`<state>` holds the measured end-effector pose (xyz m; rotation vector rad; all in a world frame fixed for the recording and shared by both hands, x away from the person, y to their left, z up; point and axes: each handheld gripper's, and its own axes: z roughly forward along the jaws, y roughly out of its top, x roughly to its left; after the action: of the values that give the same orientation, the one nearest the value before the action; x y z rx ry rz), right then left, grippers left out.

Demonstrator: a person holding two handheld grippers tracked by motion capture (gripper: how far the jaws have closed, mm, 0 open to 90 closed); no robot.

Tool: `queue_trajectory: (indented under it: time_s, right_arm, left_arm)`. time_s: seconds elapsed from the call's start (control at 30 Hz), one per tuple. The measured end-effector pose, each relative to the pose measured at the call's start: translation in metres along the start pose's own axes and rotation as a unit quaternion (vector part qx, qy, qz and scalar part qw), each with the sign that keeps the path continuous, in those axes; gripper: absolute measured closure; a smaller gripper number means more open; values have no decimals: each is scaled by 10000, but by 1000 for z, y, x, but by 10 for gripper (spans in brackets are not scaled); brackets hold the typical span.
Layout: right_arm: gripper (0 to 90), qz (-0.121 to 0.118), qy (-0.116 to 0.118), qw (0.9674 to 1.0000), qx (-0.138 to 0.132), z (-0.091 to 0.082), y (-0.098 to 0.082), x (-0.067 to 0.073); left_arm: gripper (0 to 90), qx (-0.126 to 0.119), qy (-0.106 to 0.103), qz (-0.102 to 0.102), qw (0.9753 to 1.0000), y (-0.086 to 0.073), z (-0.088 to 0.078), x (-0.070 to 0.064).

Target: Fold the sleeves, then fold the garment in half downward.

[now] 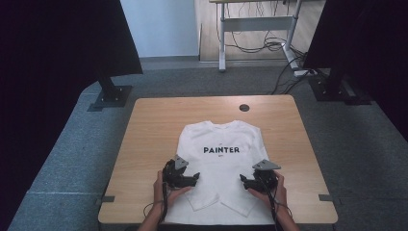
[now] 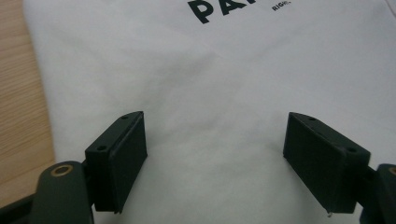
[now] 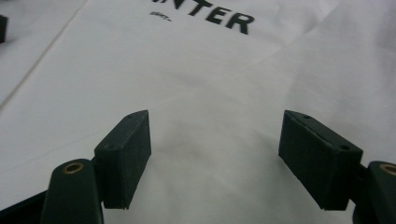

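Note:
A white sweatshirt printed with PAINTER lies flat on the wooden table, collar at the far side and both sleeves folded in over its lower part. My left gripper rests at the shirt's lower left edge, pointing inward. In the left gripper view the left gripper stands open low over the white cloth, with nothing between its pads. My right gripper sits at the lower right edge, facing the left one. In the right gripper view the right gripper is also open just above the fabric.
A round cable hole sits near the table's far edge. Tape marks lie at the front corners. Black stands and dark panels flank the table. A desk frame with cables stands behind on the carpet.

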<state>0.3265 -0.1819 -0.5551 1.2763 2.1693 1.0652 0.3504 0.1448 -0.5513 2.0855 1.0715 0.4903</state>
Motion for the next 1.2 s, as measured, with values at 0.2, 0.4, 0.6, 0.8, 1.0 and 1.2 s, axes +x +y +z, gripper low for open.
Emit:
queue_trajectory:
  time_s: [0.2,0.4,0.6,0.8,1.0,1.2]
  right_arm:
    - [244,-144,230,9996,-109,-16,-1,12]
    - [240,-133,320,9989,-320,-38,-5,19]
    - [248,-30,314,9986,-418,-57,-22,20]
    - [251,70,236,9986,-460,-63,-26,11]
    - [251,87,222,9991,-357,-58,-28,7]
    - [252,111,195,9989,-402,-60,-28,7]
  left_arm:
    - [196,-199,136,-48,9997,-2,-17,-1]
    - [194,-355,67,-120,9993,-9,-34,1]
    - [194,-349,-7,-112,9993,-15,-40,-2]
    - [194,-252,-42,35,9997,-13,-37,-10]
    - [194,-181,-47,89,9998,-14,-34,-12]
    - [193,-247,-30,43,9997,-13,-36,-11]
